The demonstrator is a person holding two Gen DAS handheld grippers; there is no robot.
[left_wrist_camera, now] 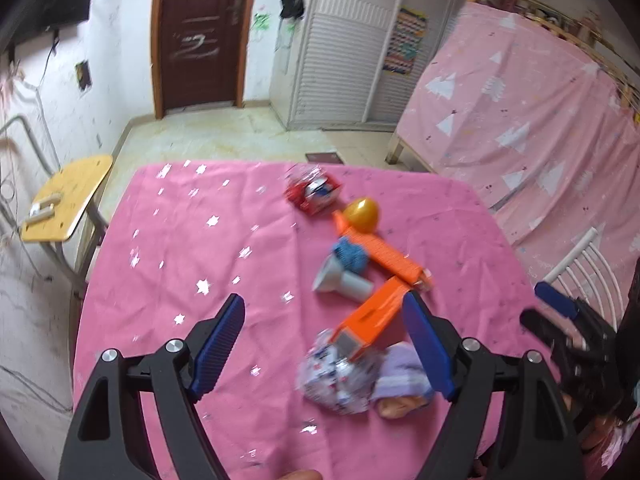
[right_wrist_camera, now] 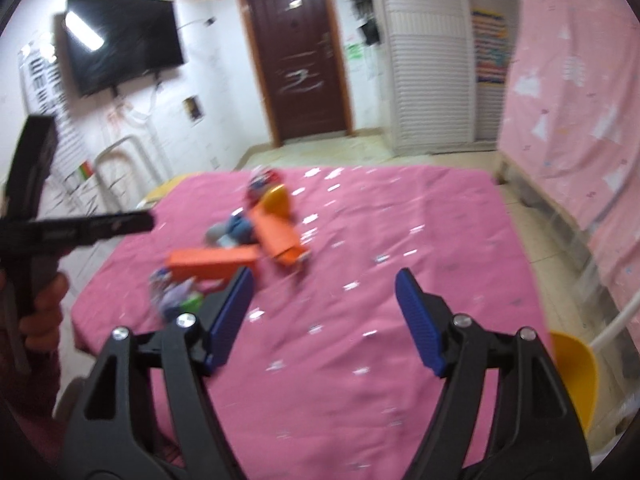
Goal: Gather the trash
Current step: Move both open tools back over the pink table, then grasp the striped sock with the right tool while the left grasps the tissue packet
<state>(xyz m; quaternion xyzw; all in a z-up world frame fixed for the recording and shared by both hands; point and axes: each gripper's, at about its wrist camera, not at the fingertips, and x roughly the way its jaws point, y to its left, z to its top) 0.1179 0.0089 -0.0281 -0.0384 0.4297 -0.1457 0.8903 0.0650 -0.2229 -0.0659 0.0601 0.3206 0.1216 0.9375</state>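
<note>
Pink star-printed tabletop (left_wrist_camera: 168,240), seen from both wrist views. Left hand-held gripper (left_wrist_camera: 326,346): held over the near edge at lower centre of the left view, jaws spread wide, blue pads clear of everything, nothing gripped. Right hand-held gripper (right_wrist_camera: 324,320): at lower centre of the right view, jaws likewise apart and empty above bare cloth; in the left view it is seen only partly at the right edge. Trash, gathered in a loose line from upper centre to lower centre of the left view: red wrapper (left_wrist_camera: 314,194), farthest back; gold egg (left_wrist_camera: 362,212) just beside it; long orange box (left_wrist_camera: 384,250) touching the egg; blue scrap (left_wrist_camera: 350,254) against that box; grey funnel (left_wrist_camera: 340,282) below the scrap; second orange box (left_wrist_camera: 370,316) lying slantwise, its near end resting on a crumpled printed wrapper (left_wrist_camera: 336,378); lilac piece (left_wrist_camera: 400,376) touching the wrapper, partly behind the right pad of the left hand-held gripper. The same pile is found left of centre in the right view, blurred. A person's hand (right_wrist_camera: 44,300) on a black handle is seen at the left edge of the right view. Surroundings: brown door (left_wrist_camera: 202,36), wall television (right_wrist_camera: 122,48), white louvred cupboard (left_wrist_camera: 340,52), pink-sheeted bed (left_wrist_camera: 520,120), yellow chair (left_wrist_camera: 64,200), yellow bin (right_wrist_camera: 576,380) at lower right of the right view.
</note>
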